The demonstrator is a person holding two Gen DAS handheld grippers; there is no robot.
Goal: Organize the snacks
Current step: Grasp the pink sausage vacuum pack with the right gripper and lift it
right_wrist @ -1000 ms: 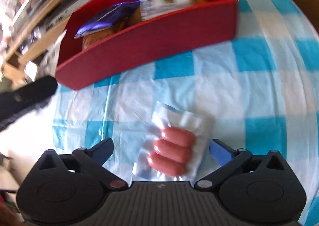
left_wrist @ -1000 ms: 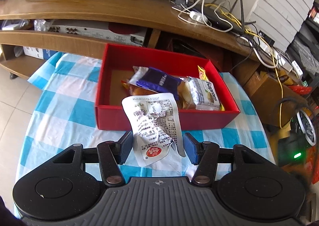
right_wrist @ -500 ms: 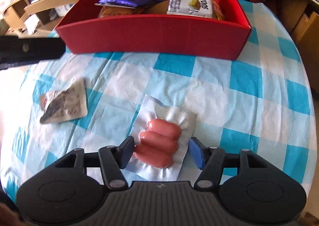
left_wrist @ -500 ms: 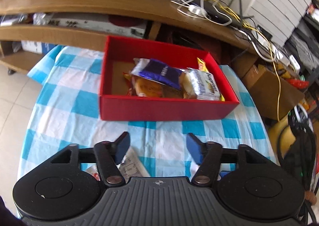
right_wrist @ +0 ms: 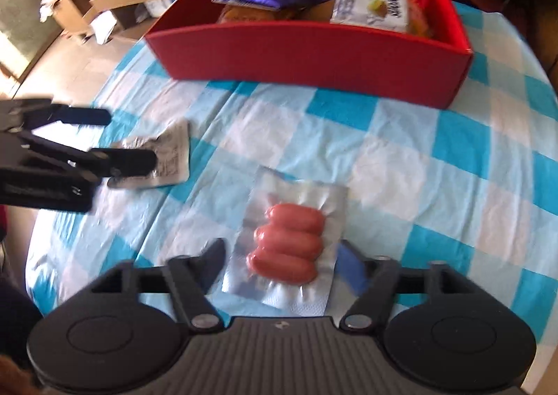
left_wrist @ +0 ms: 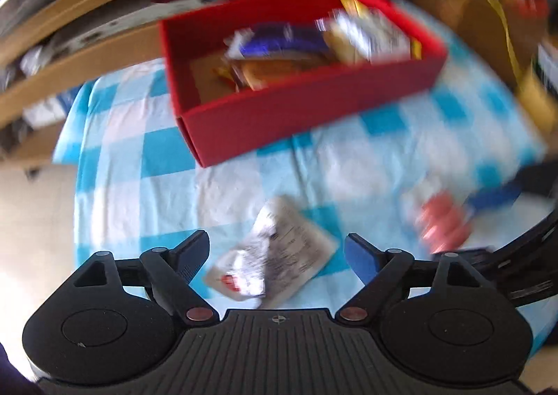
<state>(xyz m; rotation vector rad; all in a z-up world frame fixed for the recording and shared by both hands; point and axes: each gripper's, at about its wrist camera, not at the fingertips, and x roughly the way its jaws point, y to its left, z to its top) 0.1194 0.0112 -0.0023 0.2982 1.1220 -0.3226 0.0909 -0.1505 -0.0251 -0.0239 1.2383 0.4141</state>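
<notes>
A red box (left_wrist: 265, 116) holding several snack packs stands on the blue-checked cloth; it also shows in the right wrist view (right_wrist: 314, 53). A small white printed packet (left_wrist: 275, 255) lies flat on the cloth between the open fingers of my left gripper (left_wrist: 277, 252), not gripped; it also shows in the right wrist view (right_wrist: 164, 158). A clear pack of three pink sausages (right_wrist: 286, 245) lies between the fingers of my right gripper (right_wrist: 282, 259), which is partly closed around its edges. The sausage pack shows blurred in the left wrist view (left_wrist: 443, 224).
A wooden TV stand with shelves (left_wrist: 104, 25) runs behind the table. The left gripper appears as a black shape (right_wrist: 62, 165) at the left of the right wrist view. The round table's edge drops to the floor (right_wrist: 69, 57) on the left.
The white packet fell out of my left gripper onto the cloth, and that gripper has swung over it with fingers spread wider. My right gripper has narrowed around the sausage pack.
</notes>
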